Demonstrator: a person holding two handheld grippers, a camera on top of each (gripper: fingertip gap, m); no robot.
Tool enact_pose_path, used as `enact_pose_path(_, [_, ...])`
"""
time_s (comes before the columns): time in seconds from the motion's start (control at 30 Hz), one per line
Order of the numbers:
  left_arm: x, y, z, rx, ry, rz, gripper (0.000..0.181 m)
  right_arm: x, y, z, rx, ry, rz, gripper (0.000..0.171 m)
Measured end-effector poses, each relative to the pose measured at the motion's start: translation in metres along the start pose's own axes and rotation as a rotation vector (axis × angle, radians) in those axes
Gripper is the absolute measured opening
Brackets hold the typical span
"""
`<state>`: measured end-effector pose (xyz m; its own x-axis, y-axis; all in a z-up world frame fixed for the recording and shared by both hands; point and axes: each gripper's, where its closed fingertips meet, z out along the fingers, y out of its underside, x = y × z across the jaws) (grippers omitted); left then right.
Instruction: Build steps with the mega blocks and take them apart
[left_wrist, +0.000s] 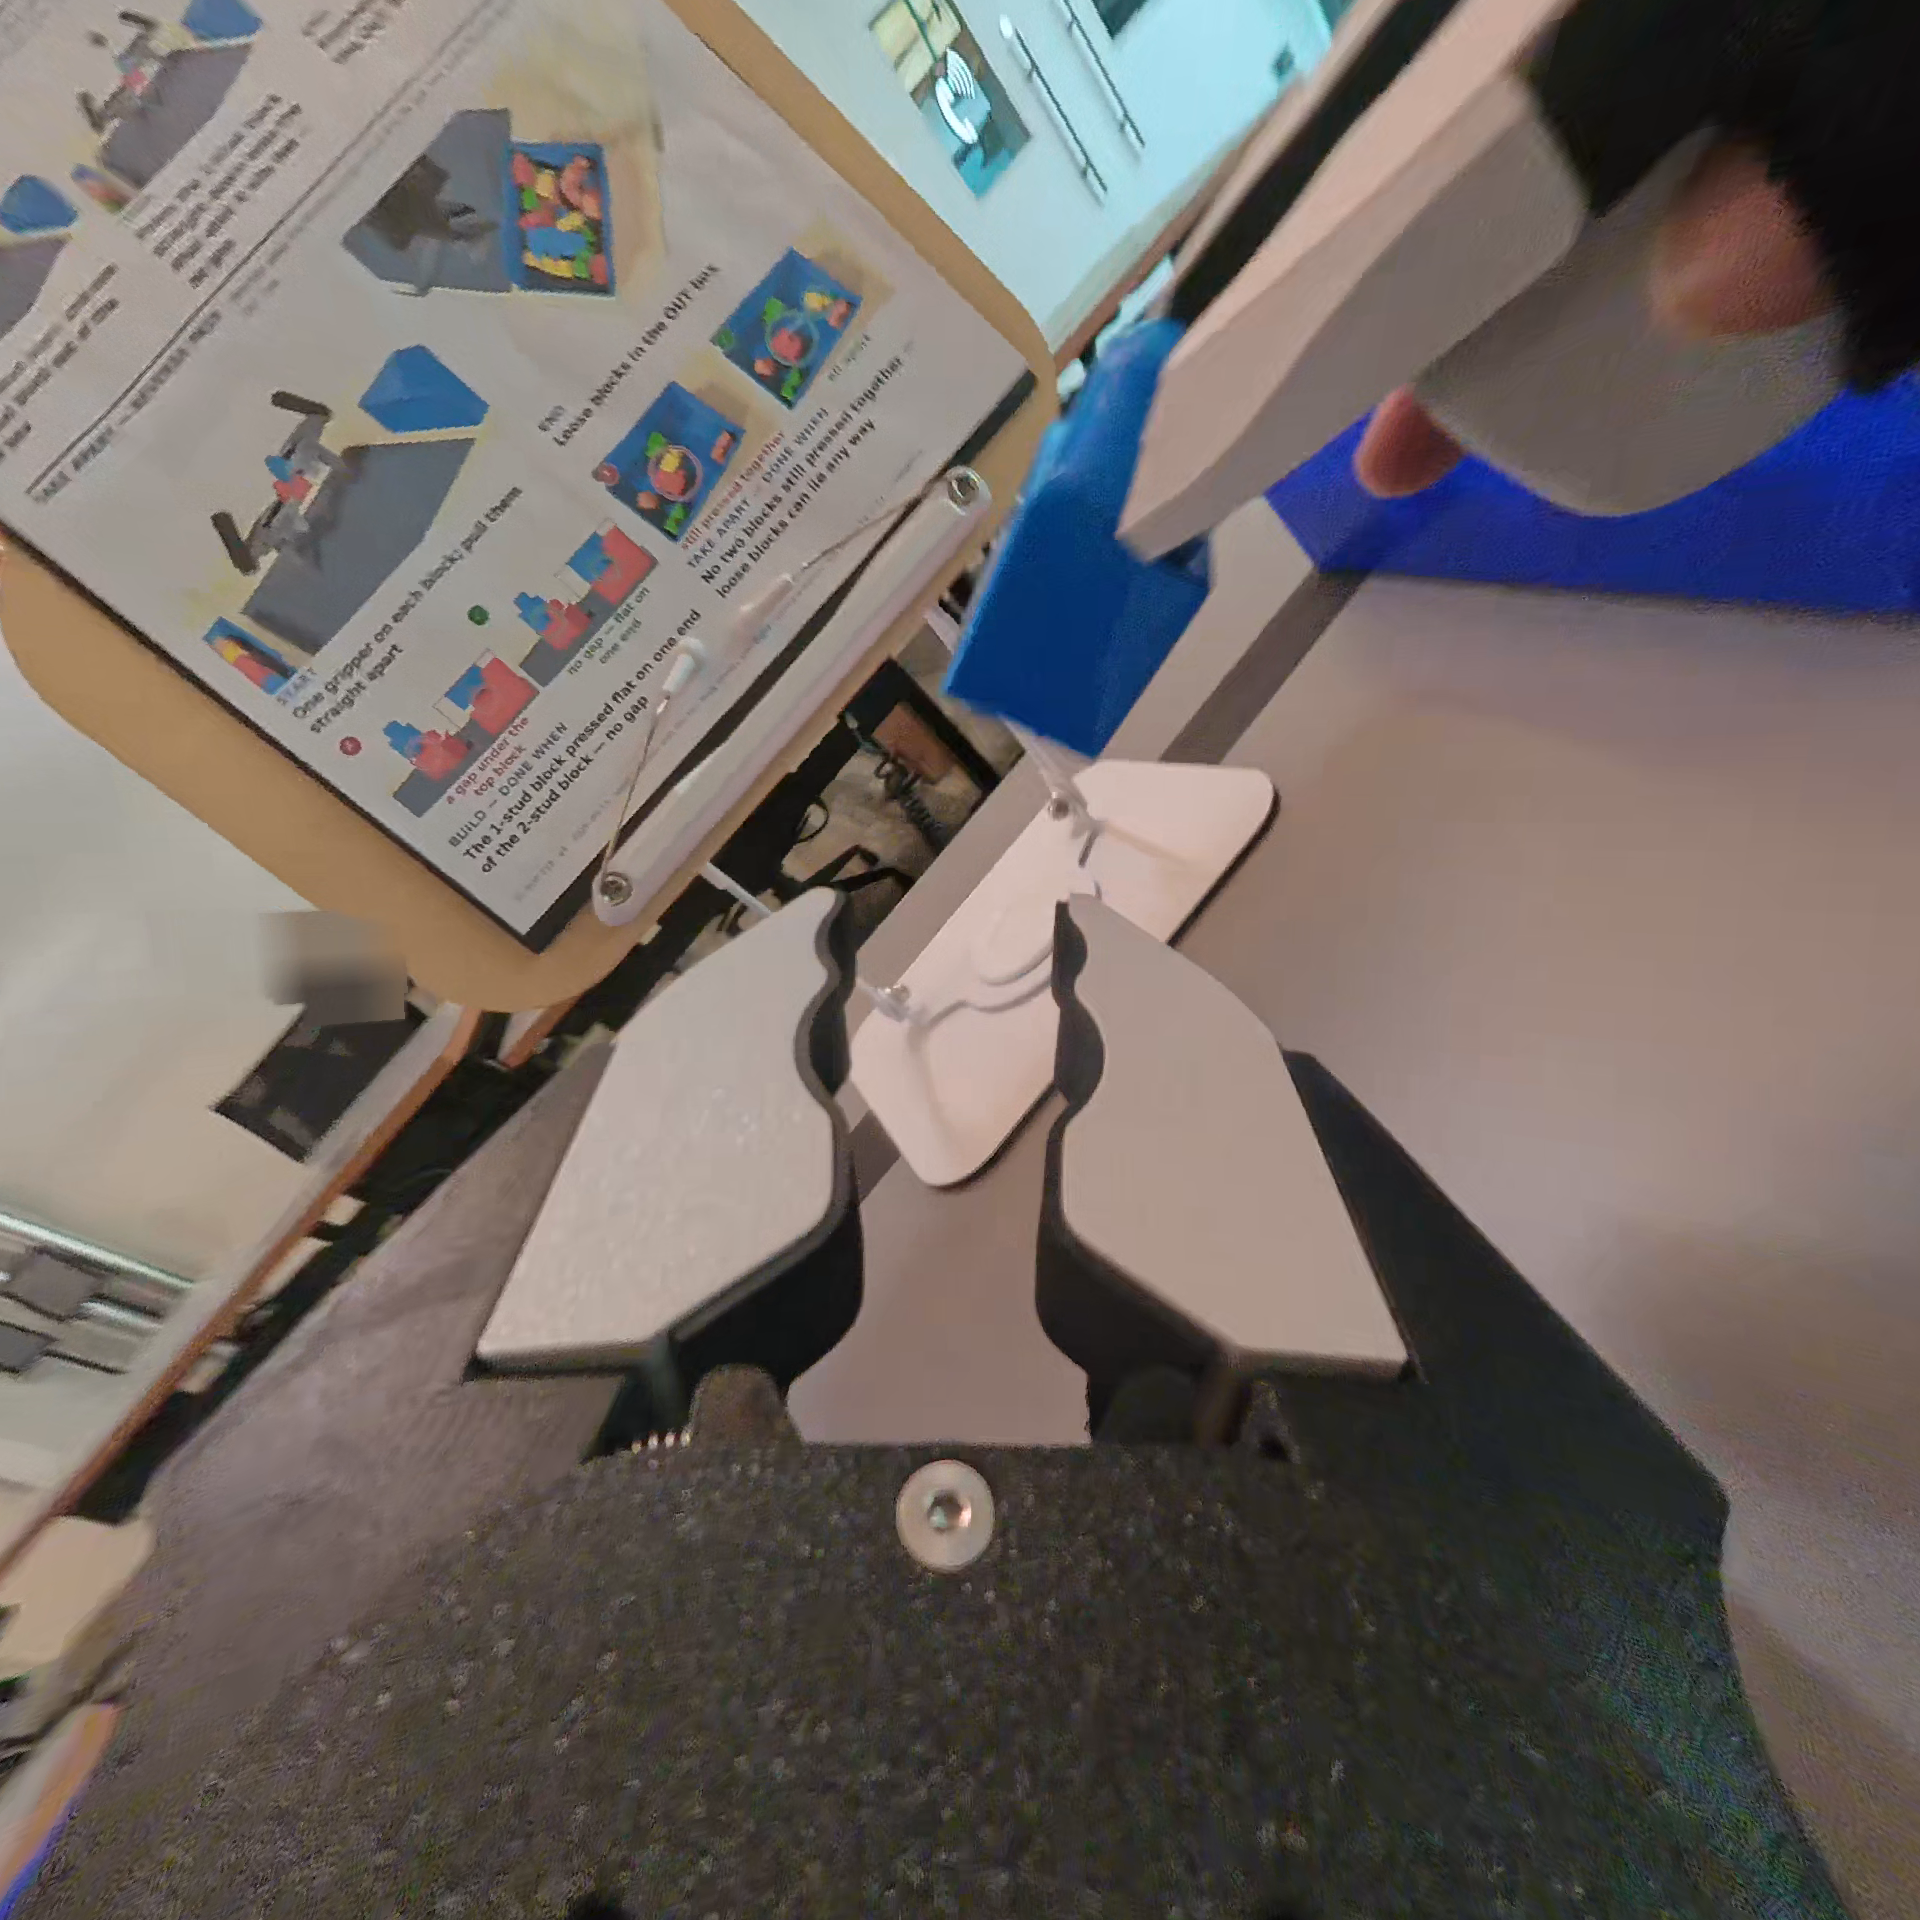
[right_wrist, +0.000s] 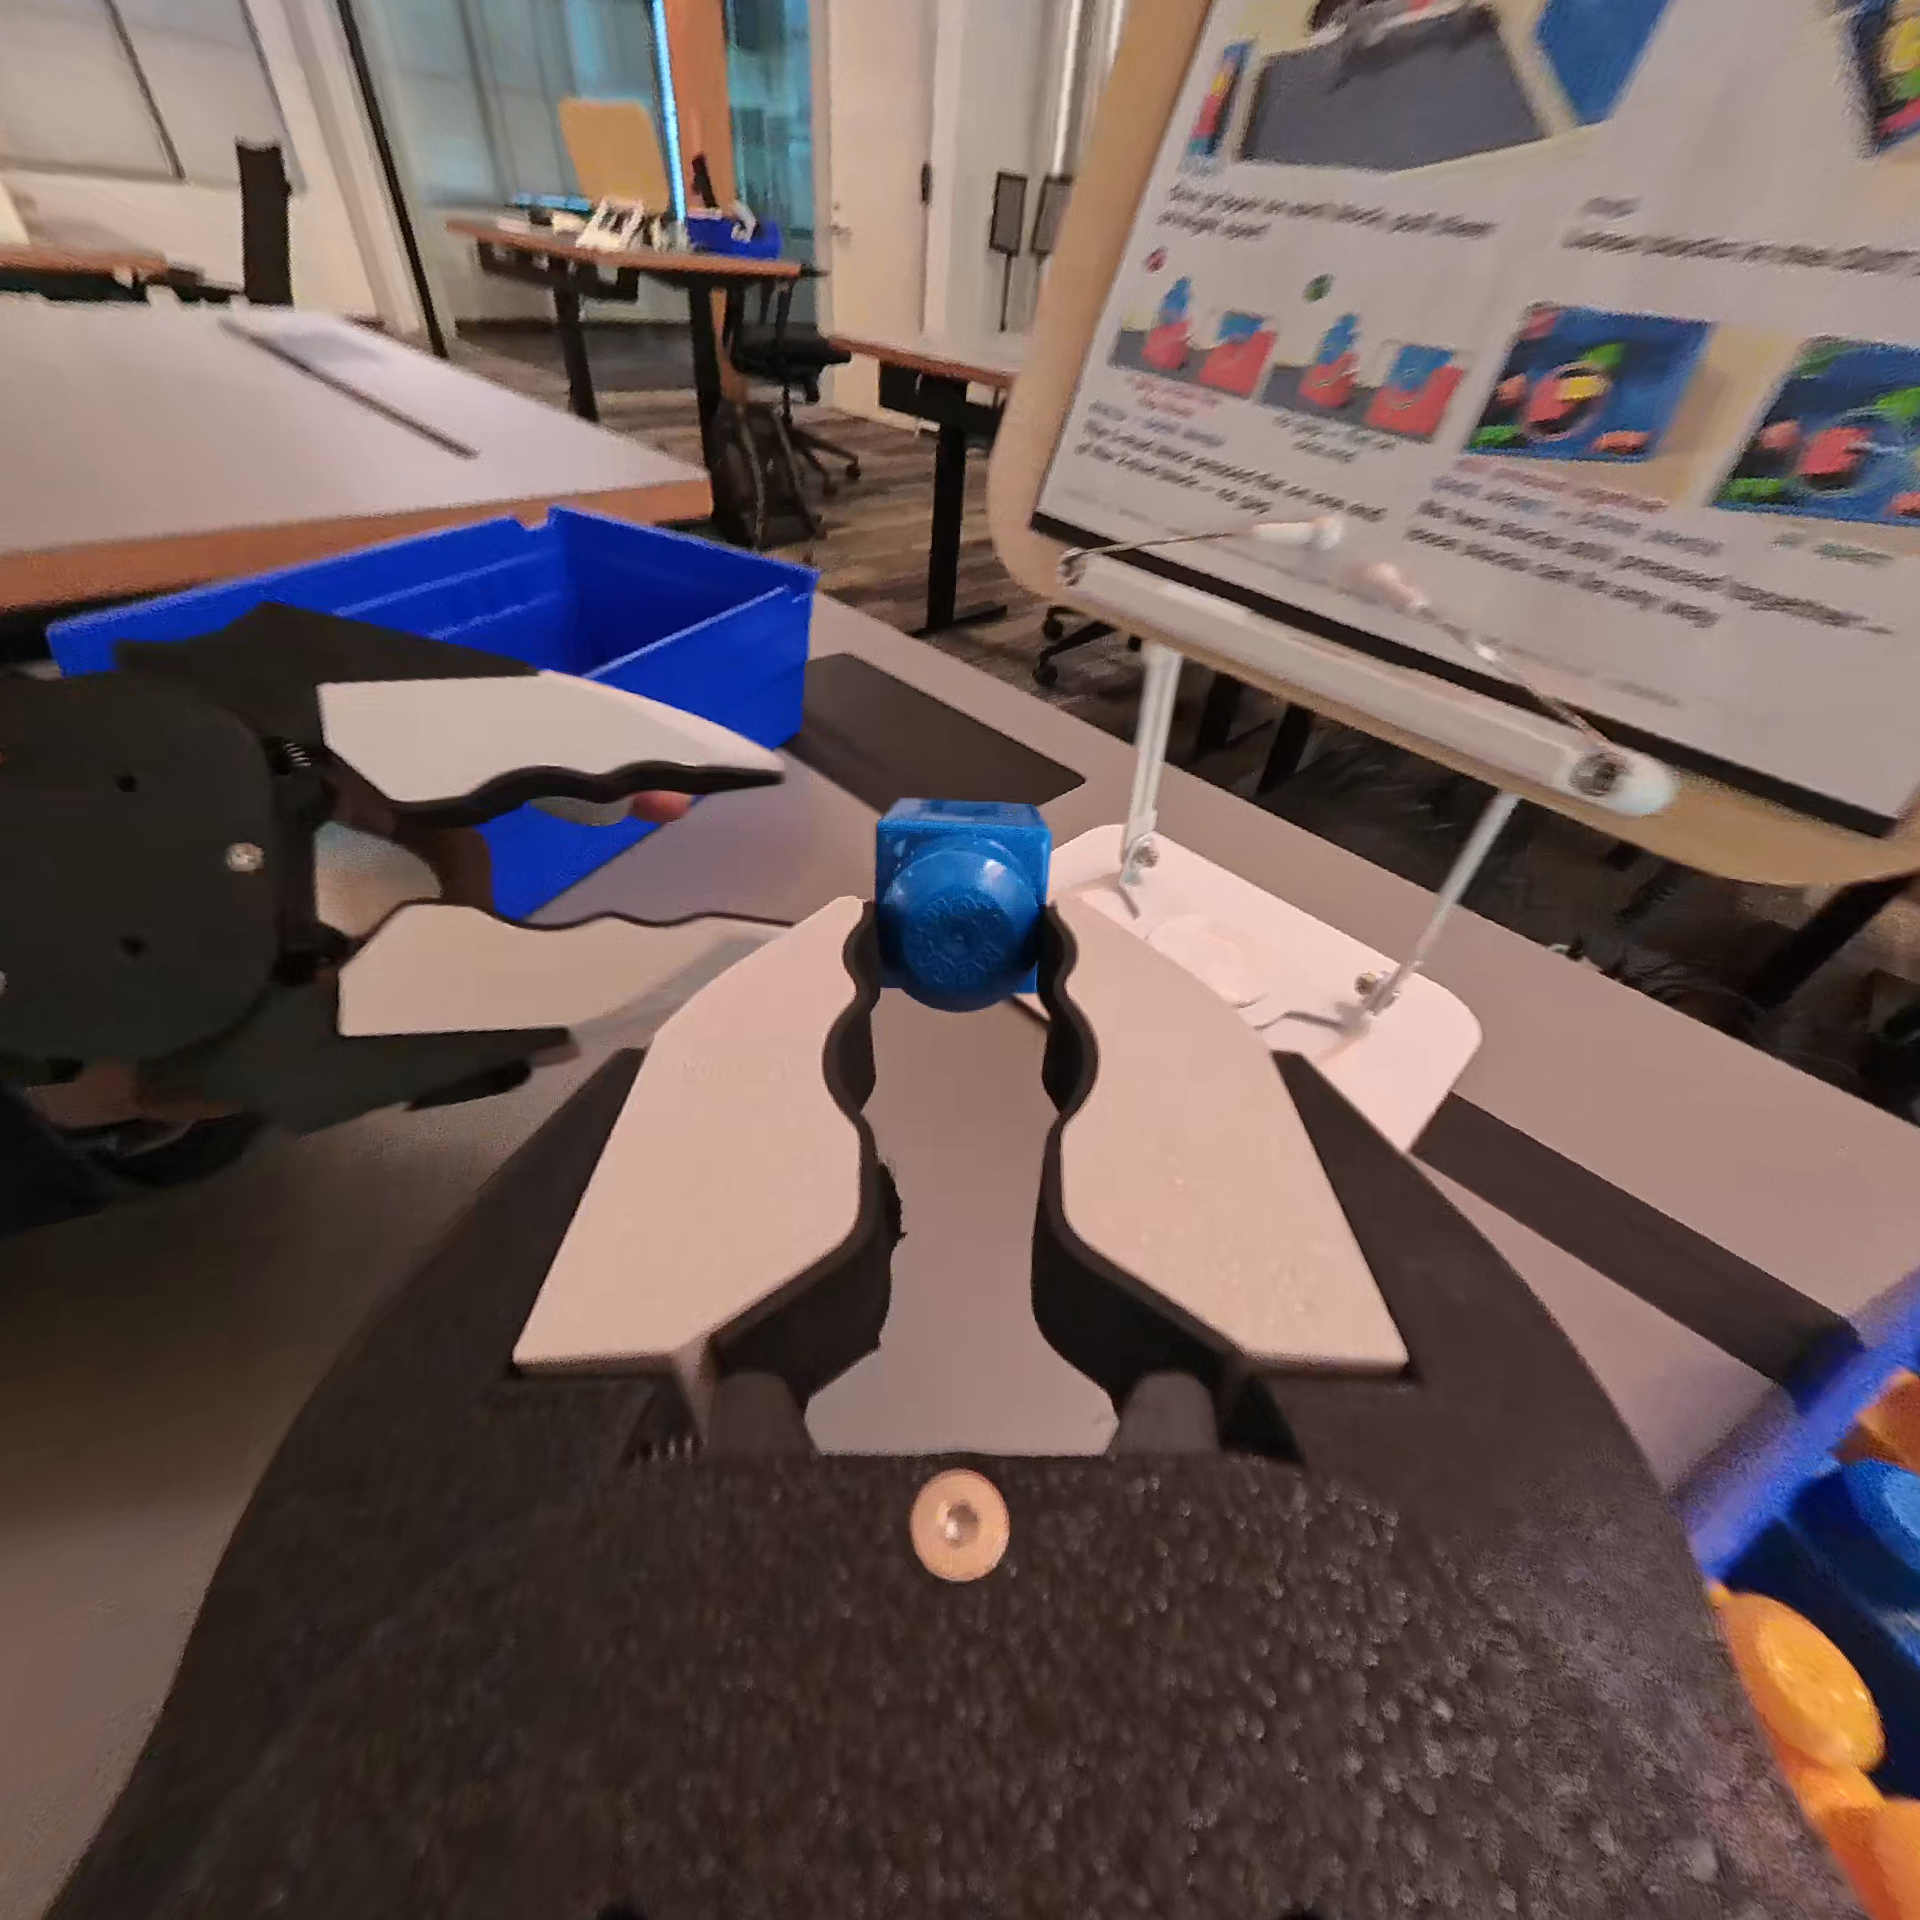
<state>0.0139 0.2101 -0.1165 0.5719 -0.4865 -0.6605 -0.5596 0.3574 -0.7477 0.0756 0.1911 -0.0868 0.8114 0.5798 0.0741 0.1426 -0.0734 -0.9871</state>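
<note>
Right wrist view: right gripper clenched on a small blue one-stud block, pinched at the very fingertips, stud pointing back along the fingers toward the camera, so the block's stud axis runs with the gripper, not up. Block is carried clear above the grey table. Left gripper sits just to the left and a little farther forward, fingers parted, holding nothing; left wrist view confirms the released jaws, with only the white stand base and bare tabletop between them. Left is the free hand and the nearer one to the empty blue bin beyond it. Second blue bin at the right gripper's near right, with orange blocks in it. Instruction board on its wire stand stands right of centre behind the block. No two-stud block is visible in either gripper. Judgement: the block must be rolled stud-up before it can seat on a base piece, and the left gripper likely has to fetch one.
</note>
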Motion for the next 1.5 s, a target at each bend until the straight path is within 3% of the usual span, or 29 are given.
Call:
enact_pose_path(0.13, [-0.026, -0.01, -0.009, 0.09, -0.008, -0.238, 0.025, 0.03, -0.009, -0.02, 0.048, 0.063, 0.044, 0.029])
enact_pose_path(0.27, [-0.062, -0.01, -0.021, 0.153, -0.047, -0.446, 0.0, 0.049, -0.014, -0.034, 0.084, 0.108, 0.079, 0.029])
enact_pose_path(0.53, [-0.097, 0.018, -0.023, 0.152, -0.048, -0.8, 0.0, 0.069, -0.019, -0.047, 0.116, 0.175, 0.09, 0.029])
enact_pose_path(0.77, [-0.112, 0.037, -0.024, 0.143, -0.066, -0.9, 0.0, 0.094, -0.033, -0.073, 0.122, 0.223, 0.051, 0.028])
enact_pose_path(1.0, [-0.117, 0.043, -0.024, 0.133, -0.069, -0.901, 0.0, 0.124, -0.018, -0.092, -0.201, 0.184, -0.158, 0.029])
enact_pose_path(1.17, [-0.117, 0.044, -0.024, 0.133, -0.066, -0.892, 0.0, 0.151, 0.019, -0.116, -0.508, 0.131, -0.291, 0.029])
enact_pose_path(1.5, [-0.113, 0.043, -0.023, 0.125, -0.049, -0.867, 0.0, 0.165, 0.086, -0.172, -0.88, -0.101, -0.21, 0.029])
